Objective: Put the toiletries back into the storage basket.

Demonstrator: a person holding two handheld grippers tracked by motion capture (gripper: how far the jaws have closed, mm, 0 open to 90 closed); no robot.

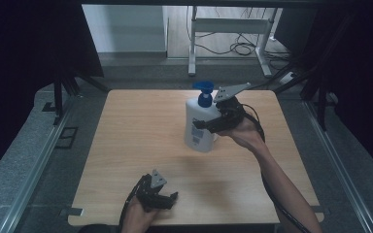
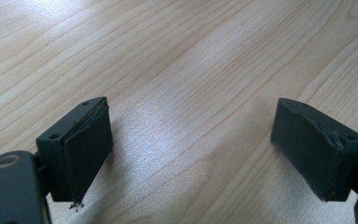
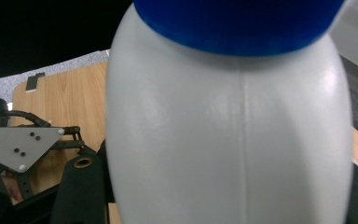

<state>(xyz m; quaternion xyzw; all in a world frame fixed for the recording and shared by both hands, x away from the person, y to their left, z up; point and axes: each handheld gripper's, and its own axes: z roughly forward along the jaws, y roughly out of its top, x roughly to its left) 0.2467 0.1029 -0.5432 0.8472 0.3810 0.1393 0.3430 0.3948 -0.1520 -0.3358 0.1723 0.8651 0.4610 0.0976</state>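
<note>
The white bottle [image 1: 200, 124] with the blue pump [image 1: 204, 91] stands up tall on the table [image 1: 136, 131], toward the far right. The right gripper [image 1: 209, 124] squeezes its middle from the right side. The left gripper [image 1: 167, 200] is far from it, low by the near edge, jaws spread wide with nothing between. The right hand is much nearer.

You get a dim high view with black edges; soft glare on the table [image 2: 177, 121]; the bottle [image 3: 228, 140] close and blurred.
</note>
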